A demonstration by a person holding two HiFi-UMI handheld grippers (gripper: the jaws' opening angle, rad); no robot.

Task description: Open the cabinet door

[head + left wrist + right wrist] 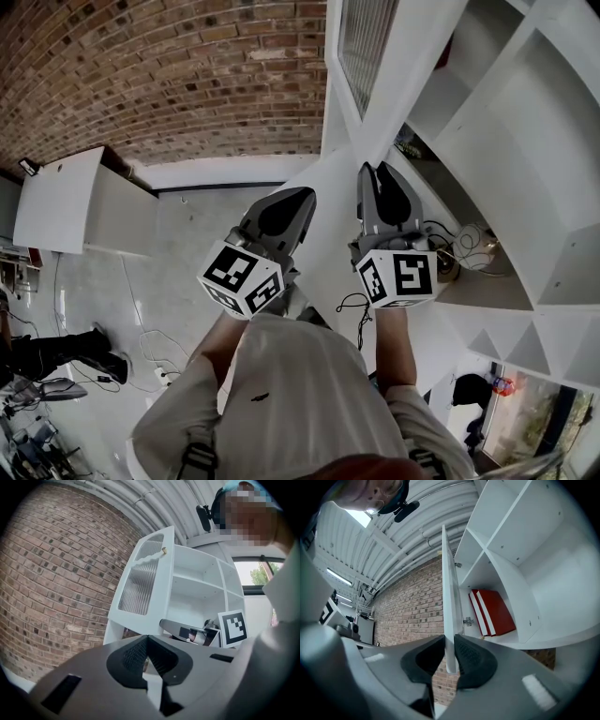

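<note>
Cabinet door (448,592): white, with a ribbed glass panel (139,585) in its upper part and a small knob (164,551) near one top corner. It stands swung well out from the cabinet and shows edge-on in the right gripper view.
Hinge (468,620): metal, on the cabinet side of the door, just above the jaws in the right gripper view.
Right hand-held gripper (449,644): clamped on the door's thin free edge near its lower end, with one dark ribbed pad against each face. The door's bottom corner ends just below the pads.
Left hand-held gripper (148,641): pads meet tip to tip with nothing between them. It is held on the outer side of the door, facing it and clear of it.
Head view: the two grippers sit side by side. The left one is over the floor and the right one reaches to the door's edge.
Marker cubes: one on the left gripper (242,278) and one on the right (398,277), each near the person's wrist.
Cabinet (199,581): white, with open compartments divided by shelves and uprights.
Red folders (492,611): two, leaning together in the compartment beside the hinge.
Brick wall (56,578): behind the cabinet, filling the left of the left gripper view.
Floor (178,234): pale, with loose cables (159,361) lying on it well away from the cabinet.
</note>
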